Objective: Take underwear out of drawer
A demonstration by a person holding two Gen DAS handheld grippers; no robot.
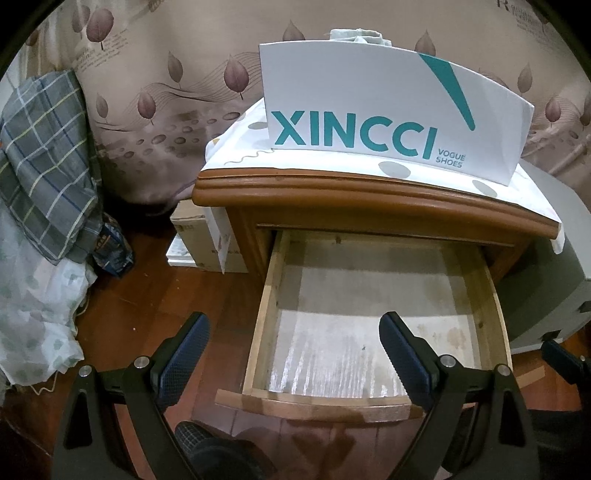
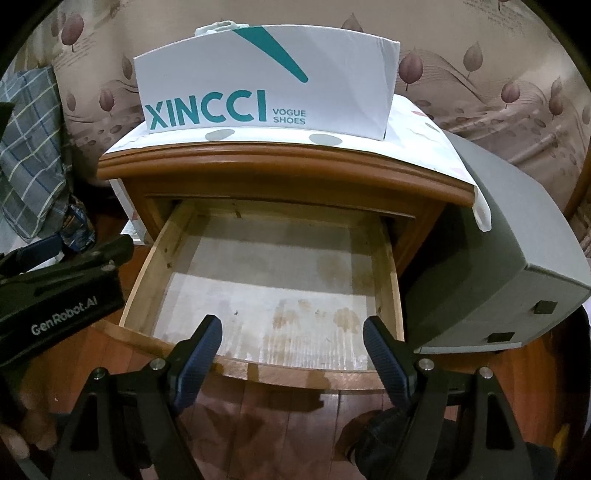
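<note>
With the wooden nightstand (image 1: 369,199) taken as the landmark, a plaid cloth (image 1: 44,162) is seen hanging well to its left, above dark wooden floor. The left gripper (image 1: 295,354) is held in front of the nightstand, over the left front corner of the pulled-out drawer (image 1: 258,332), its jaws spread wide with nothing between them. The drawer is seen bare down to its stained liner. No underwear can be found in it; a pale crumpled fabric (image 1: 356,36) showing above the XINCCI shoe box (image 1: 388,110) on top of the nightstand may be it, though that cannot be confirmed. The removal is therefore judged done or nearly so. The right gripper (image 2: 293,354) is held over the drawer's front edge, jaws likewise spread and empty. Free room is left above the drawer; to the right, a grey appliance (image 2: 517,258) stands just beside the nightstand.
</note>
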